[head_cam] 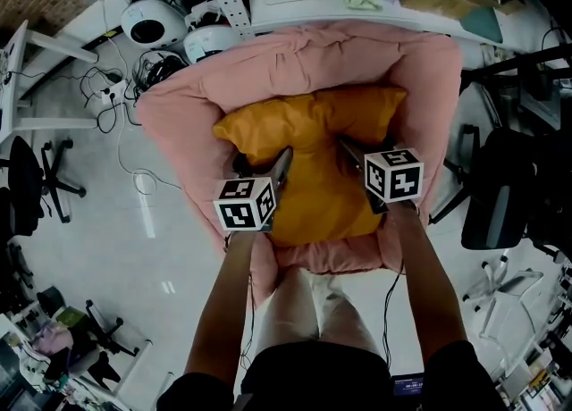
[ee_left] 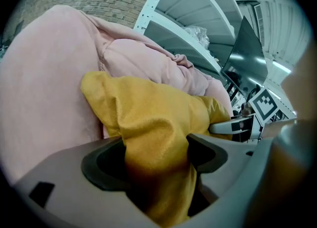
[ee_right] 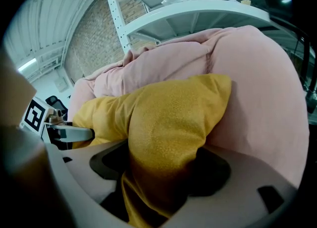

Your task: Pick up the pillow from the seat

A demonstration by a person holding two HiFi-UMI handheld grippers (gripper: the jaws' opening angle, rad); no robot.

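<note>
snugly, pillow (head_cam: 315,188) edges touch seat's (head_cam: 175,107) raised walls.

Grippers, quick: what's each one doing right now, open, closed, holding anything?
Left gripper: closed on a bunched fold of the yellow pillow.
Right gripper: closed on another fold of the yellow pillow.
</note>
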